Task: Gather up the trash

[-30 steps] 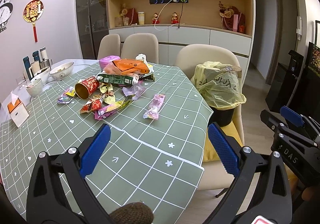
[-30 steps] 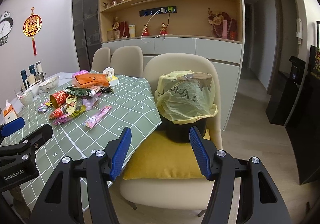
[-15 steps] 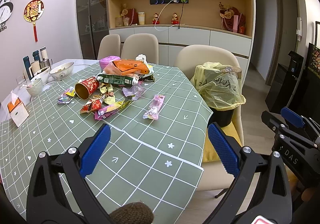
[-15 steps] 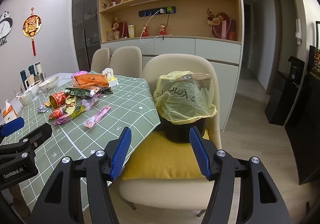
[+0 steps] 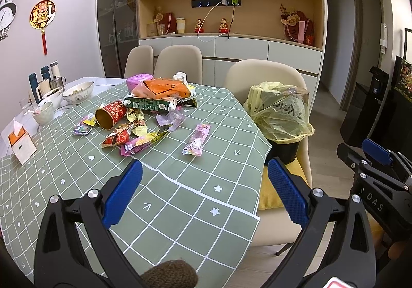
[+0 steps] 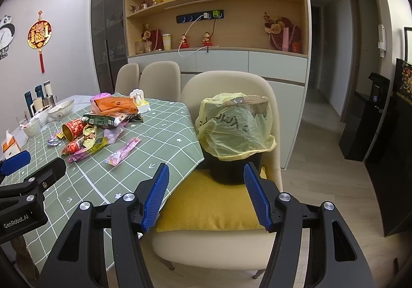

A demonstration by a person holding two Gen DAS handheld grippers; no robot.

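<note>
Both my claws are spread wide with nothing between the blue ribbed pads. My left gripper [image 5: 204,191] hangs over the near edge of the table [image 5: 180,200]; my right gripper [image 6: 206,194] sits out over the yellow cushion [image 6: 206,208], facing the bin [image 6: 235,168].

The trash lies ahead of my left claw, well beyond its tips: the pink wrapper [image 5: 196,140] nearest and apart from the rest, then further ahead and to the left the heap with the red paper cup [image 5: 110,115] on its side, the green packet [image 5: 148,105] and the orange bag [image 5: 164,87] at the back. The bin stands directly ahead of my right claw on the chair, its rim wrapped in a thin yellow liner [image 6: 234,133].

What worries me: the wrappers are flat, glossy film lying flush on a soft checked cloth, so closing on one could pinch the cloth and drag the whole heap. The cup is a smooth cylinder and could roll off. The liner looks slumped over the mouth, though I can't quite tell how much opening is left; a light wrapper might land on the plastic and slide onto the cushion.
</note>
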